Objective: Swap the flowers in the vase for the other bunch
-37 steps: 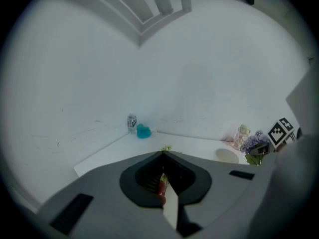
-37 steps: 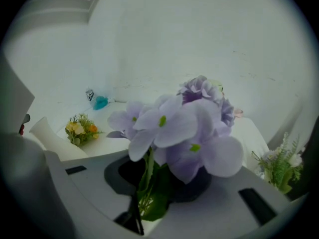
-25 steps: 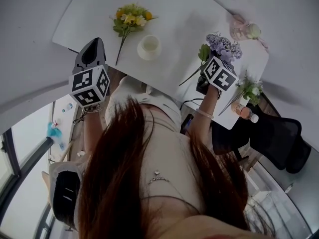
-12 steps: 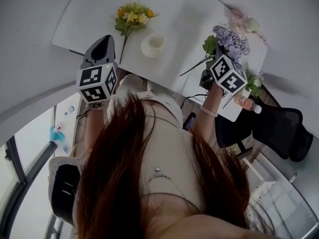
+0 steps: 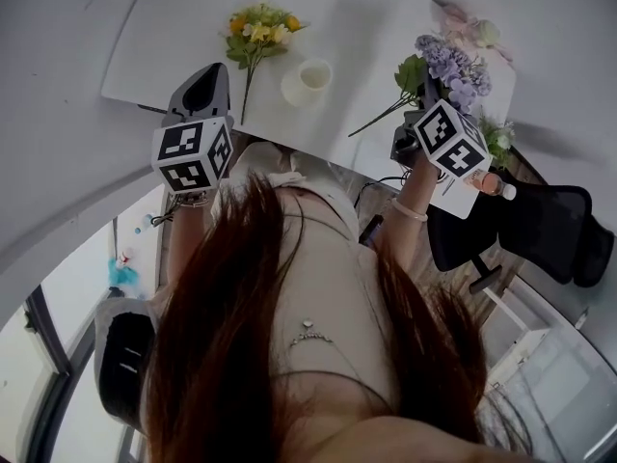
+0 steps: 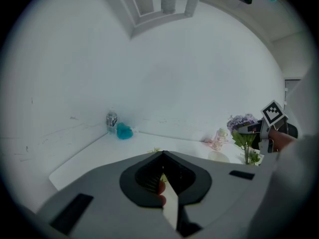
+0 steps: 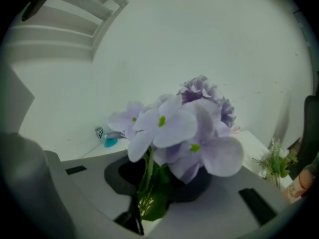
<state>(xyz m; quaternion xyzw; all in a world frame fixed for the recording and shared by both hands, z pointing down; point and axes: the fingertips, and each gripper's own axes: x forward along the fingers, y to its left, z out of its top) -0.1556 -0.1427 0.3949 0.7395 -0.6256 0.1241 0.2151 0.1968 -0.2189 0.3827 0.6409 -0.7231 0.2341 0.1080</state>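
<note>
The right tongs are gripping the purple bunch partway down its stems. The right gripper view shows the jaws standing narrowly apart and pressing on the green stems, with the pale purple blooms fanning out just past the tongs. In the head view the bunch is leaning over the right part of the white worktop. Its blooms are pointing toward the far edge and its thin stem ends are trailing back toward the middle of the near edge.

The left tongs are hovering over the near left edge of the worktop, and their jaws are lying tight together in the left gripper view.

The white vase is standing upright on the worktop between the two bunches, apart from both tongs. The yellow bunch is lying flat just to the left of the vase, with its blooms toward the far side and its stem running back toward the left tongs.

A small pink ornament is sitting near the far right corner. A green sprig and a bottle are lying by the right edge, close beside the right tongs. A black chair is standing past that edge.
</note>
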